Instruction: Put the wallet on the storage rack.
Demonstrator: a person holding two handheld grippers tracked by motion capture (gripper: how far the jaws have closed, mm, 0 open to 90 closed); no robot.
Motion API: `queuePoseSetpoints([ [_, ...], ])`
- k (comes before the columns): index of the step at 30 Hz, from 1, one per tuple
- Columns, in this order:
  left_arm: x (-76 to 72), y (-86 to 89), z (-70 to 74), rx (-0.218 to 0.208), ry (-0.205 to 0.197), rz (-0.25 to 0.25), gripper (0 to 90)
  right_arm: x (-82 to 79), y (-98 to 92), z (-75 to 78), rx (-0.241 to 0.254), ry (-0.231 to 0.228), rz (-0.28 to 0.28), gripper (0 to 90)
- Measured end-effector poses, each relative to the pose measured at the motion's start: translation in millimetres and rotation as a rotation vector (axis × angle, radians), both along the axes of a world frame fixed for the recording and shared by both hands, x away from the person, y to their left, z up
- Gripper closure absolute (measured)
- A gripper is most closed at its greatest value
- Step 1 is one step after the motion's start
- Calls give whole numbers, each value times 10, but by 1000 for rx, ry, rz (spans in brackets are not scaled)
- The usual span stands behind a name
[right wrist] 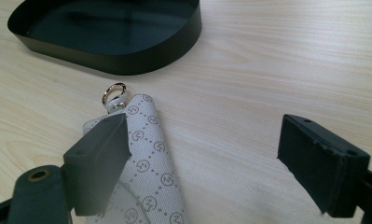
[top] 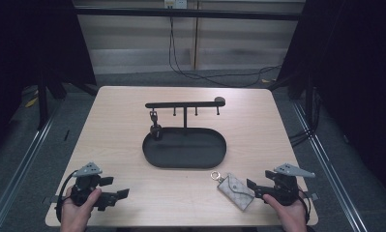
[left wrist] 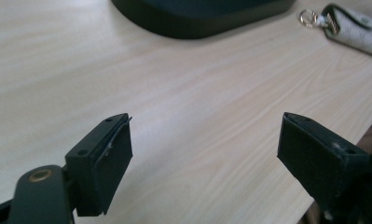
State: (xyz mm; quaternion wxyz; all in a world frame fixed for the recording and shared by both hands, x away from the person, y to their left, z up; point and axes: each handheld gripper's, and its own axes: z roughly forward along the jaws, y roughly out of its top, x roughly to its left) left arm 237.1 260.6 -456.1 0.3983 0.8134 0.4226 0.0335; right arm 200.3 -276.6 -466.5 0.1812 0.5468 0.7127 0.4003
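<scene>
A small grey patterned key pouch [top: 235,189] with a metal ring [top: 215,176] lies flat on the table in front of a black oval tray [top: 152,157]. My right gripper [top: 252,188] is open just right of the pouch. In the right gripper view the pouch [right wrist: 148,163] lies partly under the left jaw of the open gripper [right wrist: 204,140], with the ring [right wrist: 114,93] pointing toward the tray [right wrist: 141,58]. My left gripper [top: 117,187] rests open near the front left edge. The left gripper view has its jaws wide apart [left wrist: 204,140] over bare wood, with the pouch [left wrist: 356,30] far off.
A black hook rack [top: 185,104] rises from the tray's back, and a small dark item [top: 155,129] hangs from its leftmost hook. The light wooden table [top: 113,121] has bare room on both sides of the tray. Cables lie on the floor behind.
</scene>
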Motion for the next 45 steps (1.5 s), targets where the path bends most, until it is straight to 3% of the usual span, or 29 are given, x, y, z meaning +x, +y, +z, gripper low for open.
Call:
queuePoseSetpoints([
  [2, -30, 5, -26, -13, 6, -10, 168, -5, -7, 13, -1, -4, 3, 165],
  [6, -65, 15, -50, -25, -23, -23, 170, -8, 0, 40, -10, -6, -3, 164],
  [10, -64, 32, -100, -44, -15, -26, 173, 3, 15, 85, -5, -4, 24, 145],
  [13, -62, 30, -104, -31, -19, -18, 176, 20, 39, 115, 1, 15, 39, 146],
  [21, -79, 3, -117, -25, -11, -33, 176, 53, 134, 222, -44, 53, 101, 165],
  [33, -69, 39, -108, -43, -7, -34, 175, 177, 266, 319, -89, 138, 178, 216],
  [45, -63, 60, -88, -55, -11, -27, 175, 308, 424, 358, -169, 261, 279, 206],
])
